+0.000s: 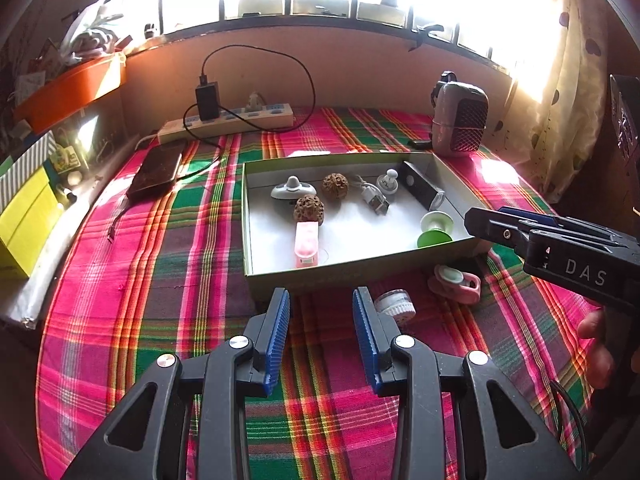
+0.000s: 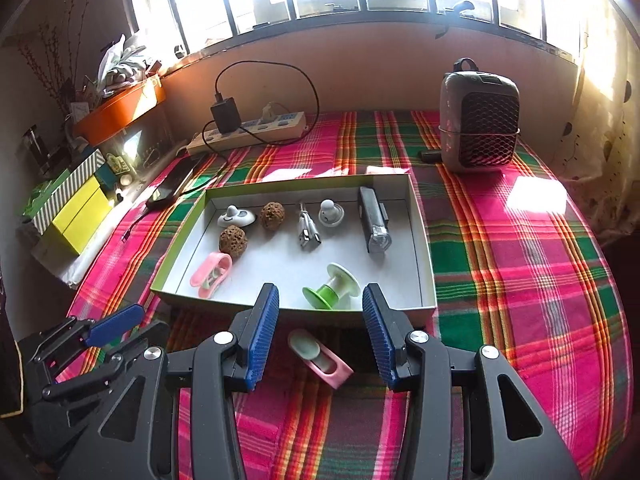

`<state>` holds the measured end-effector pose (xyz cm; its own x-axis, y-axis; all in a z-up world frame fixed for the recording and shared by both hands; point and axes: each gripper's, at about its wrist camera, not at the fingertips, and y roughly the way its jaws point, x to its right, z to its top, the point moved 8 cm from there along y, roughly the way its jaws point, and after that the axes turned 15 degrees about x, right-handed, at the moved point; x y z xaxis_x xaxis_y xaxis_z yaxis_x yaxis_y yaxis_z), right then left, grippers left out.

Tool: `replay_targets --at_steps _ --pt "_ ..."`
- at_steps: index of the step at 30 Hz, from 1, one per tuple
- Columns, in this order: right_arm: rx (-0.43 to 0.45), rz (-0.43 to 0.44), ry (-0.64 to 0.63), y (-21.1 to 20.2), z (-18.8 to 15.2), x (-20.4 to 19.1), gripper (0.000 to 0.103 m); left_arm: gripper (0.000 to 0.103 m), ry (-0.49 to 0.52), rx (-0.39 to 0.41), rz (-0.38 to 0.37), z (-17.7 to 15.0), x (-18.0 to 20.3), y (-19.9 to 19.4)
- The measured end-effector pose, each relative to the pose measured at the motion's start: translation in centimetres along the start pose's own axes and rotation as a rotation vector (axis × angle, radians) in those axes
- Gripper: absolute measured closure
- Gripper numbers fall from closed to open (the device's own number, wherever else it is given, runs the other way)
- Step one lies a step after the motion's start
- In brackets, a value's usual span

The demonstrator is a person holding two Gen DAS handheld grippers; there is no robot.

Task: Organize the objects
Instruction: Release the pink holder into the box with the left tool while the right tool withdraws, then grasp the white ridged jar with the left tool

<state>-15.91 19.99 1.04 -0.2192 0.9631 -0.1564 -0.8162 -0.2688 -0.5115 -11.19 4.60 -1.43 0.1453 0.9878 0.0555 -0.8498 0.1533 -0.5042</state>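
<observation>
Landmark for this report: the shallow box [image 2: 420, 240] on the plaid cloth [image 2: 520, 280]. Inside it lie two walnuts, a cable, a torch, a green spool [image 2: 330, 288] against the near wall, and a pink case [image 2: 211, 275] in the near-left corner. Outside, just in front of the near wall, a second pink case [image 2: 320, 358] lies flat on the cloth, and a small white jar [image 1: 395, 306] sits beside it to the left. The right gripper [image 2: 320, 336] is spread wide and empty, poised directly above that outer case; the left gripper [image 1: 321, 340] is likewise spread and empty, in front of the box near the jar. Judgement: the step in hand is picking up the outer case. Recommended: descend straight, straddle its narrow width, close near mid-length, and lift clear of the box wall before carrying it in.
</observation>
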Motion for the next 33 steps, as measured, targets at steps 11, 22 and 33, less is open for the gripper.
replay_targets --at_steps 11,22,33 --pt "-0.005 -0.042 0.021 -2.0 -2.3 2.3 0.058 0.072 -0.029 -0.032 -0.064 -2.0 0.9 -0.5" --pt "-0.046 -0.055 0.027 -2.3 -4.9 3.9 0.053 0.068 -0.039 -0.082 -0.16 -2.6 3.9 0.8" --pt "-0.059 -0.059 0.047 -2.0 -5.3 5.1 0.053 0.068 -0.027 -0.113 -0.135 -2.2 4.9 3.4"
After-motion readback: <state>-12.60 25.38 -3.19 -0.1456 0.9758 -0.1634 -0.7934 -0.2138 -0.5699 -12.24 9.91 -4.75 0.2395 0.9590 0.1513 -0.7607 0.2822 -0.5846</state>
